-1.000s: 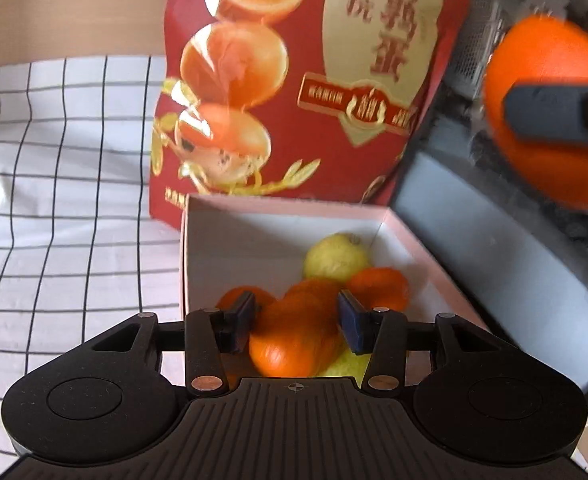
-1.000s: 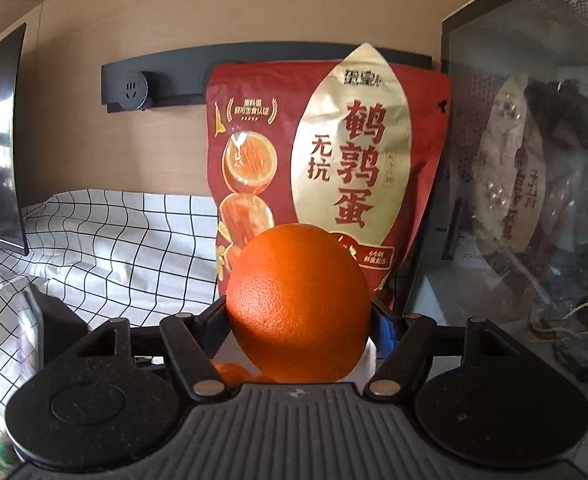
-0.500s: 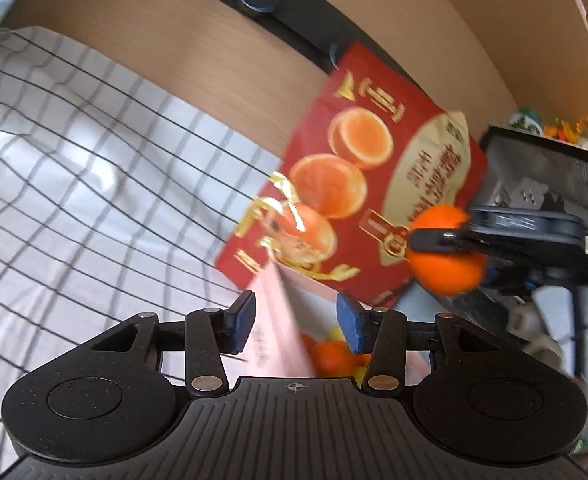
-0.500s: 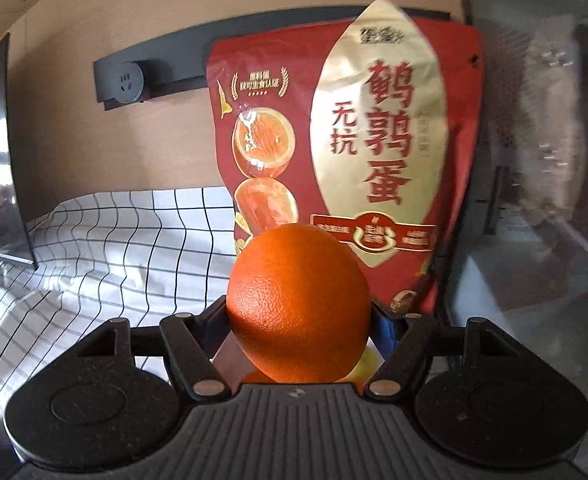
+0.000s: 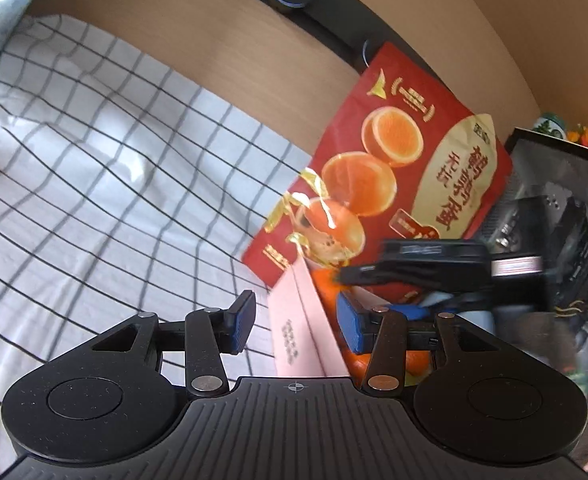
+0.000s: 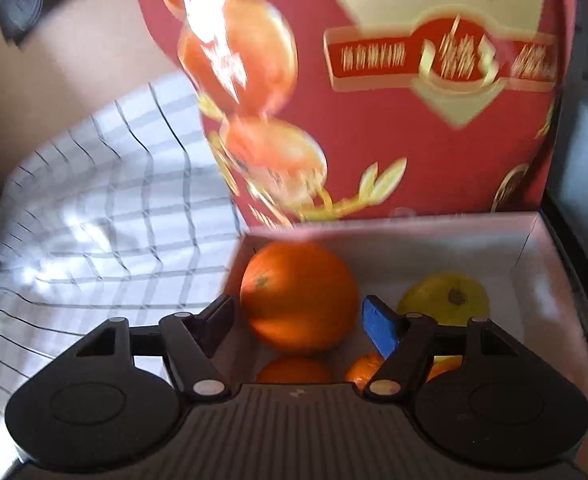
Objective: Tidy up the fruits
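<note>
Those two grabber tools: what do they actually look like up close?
Both look alike. The left gripper and right gripper each have a black ribbed plastic body with two round speckled lobes, black linkage arms pinned with silver rivets, and two fingers faced with blue pads. No cables or sleeves show.

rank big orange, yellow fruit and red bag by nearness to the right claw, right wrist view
1. Big orange: between the right claw fingers, in the box.
2. Yellow fruit: right side of the box, just past the blue pad.
3. Red bag: upright behind the box.
</note>
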A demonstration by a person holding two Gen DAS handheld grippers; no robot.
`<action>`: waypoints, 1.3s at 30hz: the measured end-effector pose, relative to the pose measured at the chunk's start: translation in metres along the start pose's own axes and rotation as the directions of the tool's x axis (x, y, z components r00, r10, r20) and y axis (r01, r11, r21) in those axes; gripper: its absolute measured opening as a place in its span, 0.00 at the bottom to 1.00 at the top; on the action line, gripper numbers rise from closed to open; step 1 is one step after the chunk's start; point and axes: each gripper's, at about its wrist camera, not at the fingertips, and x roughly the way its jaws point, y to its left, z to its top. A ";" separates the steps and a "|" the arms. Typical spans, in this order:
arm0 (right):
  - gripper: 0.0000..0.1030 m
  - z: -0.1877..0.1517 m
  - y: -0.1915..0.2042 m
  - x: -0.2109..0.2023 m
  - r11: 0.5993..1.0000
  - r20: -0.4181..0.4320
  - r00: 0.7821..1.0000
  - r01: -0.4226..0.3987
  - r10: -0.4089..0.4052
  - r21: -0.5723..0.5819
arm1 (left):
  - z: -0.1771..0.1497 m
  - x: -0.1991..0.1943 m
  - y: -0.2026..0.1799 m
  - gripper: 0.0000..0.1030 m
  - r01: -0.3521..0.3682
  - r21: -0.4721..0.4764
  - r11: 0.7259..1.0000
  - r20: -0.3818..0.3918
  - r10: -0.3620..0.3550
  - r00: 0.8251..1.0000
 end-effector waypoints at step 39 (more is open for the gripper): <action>0.84 -0.152 -0.012 -0.096 0.980 -0.027 0.994 0.098 -0.104 -0.171 | -0.063 -0.009 -0.056 0.48 -0.164 0.399 0.902 -0.268 0.285 0.920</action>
